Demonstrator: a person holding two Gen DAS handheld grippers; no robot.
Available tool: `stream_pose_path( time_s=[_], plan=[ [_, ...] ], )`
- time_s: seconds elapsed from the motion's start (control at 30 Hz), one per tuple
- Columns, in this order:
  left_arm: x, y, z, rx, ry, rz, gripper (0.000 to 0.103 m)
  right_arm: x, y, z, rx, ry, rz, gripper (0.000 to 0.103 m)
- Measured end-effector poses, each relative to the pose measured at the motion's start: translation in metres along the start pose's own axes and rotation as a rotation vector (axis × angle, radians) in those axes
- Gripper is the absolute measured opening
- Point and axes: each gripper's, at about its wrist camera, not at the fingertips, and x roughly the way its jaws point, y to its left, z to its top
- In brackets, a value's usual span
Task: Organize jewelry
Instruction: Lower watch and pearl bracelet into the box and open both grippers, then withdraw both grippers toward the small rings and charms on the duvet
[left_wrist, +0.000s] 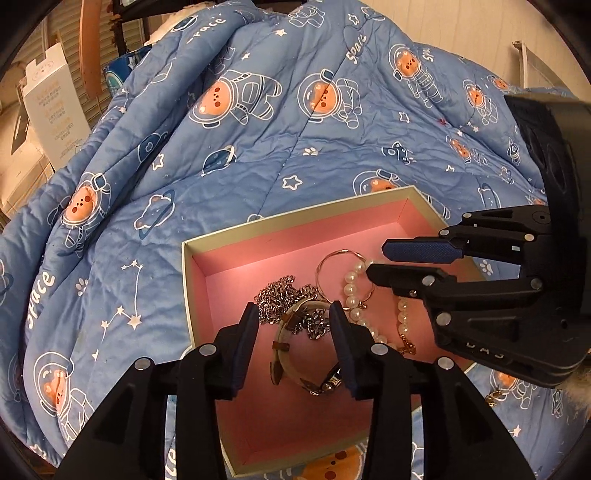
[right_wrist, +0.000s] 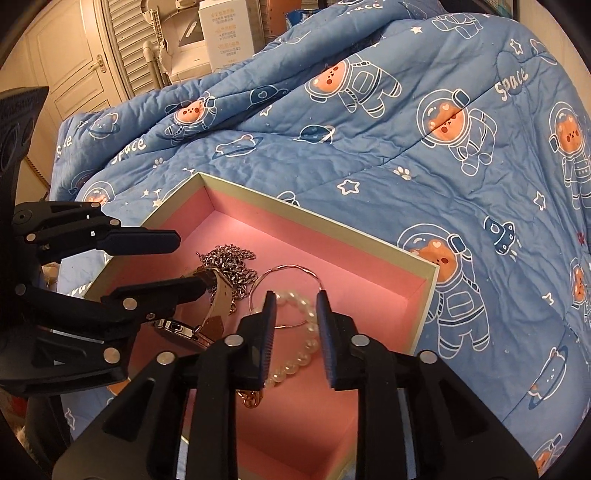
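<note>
Both tongs spread over pink box: left tongs w/ watch between, right tongs w/ pearl bracelet between.

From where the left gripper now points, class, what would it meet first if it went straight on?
Most likely the watch, whose pale strap lies between the open fingers of the left gripper, on the pink floor of the box. The silver chain lies just beyond. Depth is hard to judge here.
</note>
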Motion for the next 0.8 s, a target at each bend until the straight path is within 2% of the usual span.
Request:
stream_pose_path(
  time_s=[0.07, 0.17, 0.23, 0.3, 0.4, 0.57, 0.8],
  plan=[
    [-0.008, 0.003, 0.001, -0.022, -0.025, 0.002, 0.045, -0.003, 0.001, 0.002, -0.012, -0.020, -0.013, 0.040],
    [-0.024, 0.011, 0.001, -0.067, -0.074, 0.008, 0.052, -0.010, 0.002, 0.004, -0.031, -0.043, -0.036, 0.042],
    [-0.037, 0.015, -0.002, -0.113, -0.121, 0.006, 0.061, -0.017, 0.003, 0.004, -0.037, -0.066, -0.058, 0.053],
    [-0.051, 0.020, -0.008, -0.163, -0.176, -0.008, 0.073, -0.029, 0.005, 0.002, -0.045, -0.112, -0.087, 0.069],
    [-0.067, 0.020, -0.023, -0.205, -0.232, -0.019, 0.087, -0.048, 0.008, -0.004, -0.046, -0.171, -0.124, 0.085],
    [-0.082, 0.006, -0.056, -0.208, -0.268, -0.026, 0.094, -0.077, 0.008, -0.025, -0.009, -0.225, -0.121, 0.090],
    [-0.090, -0.017, -0.104, -0.176, -0.270, 0.006, 0.094, -0.100, 0.001, -0.069, 0.059, -0.236, -0.120, 0.090]
  ],
)
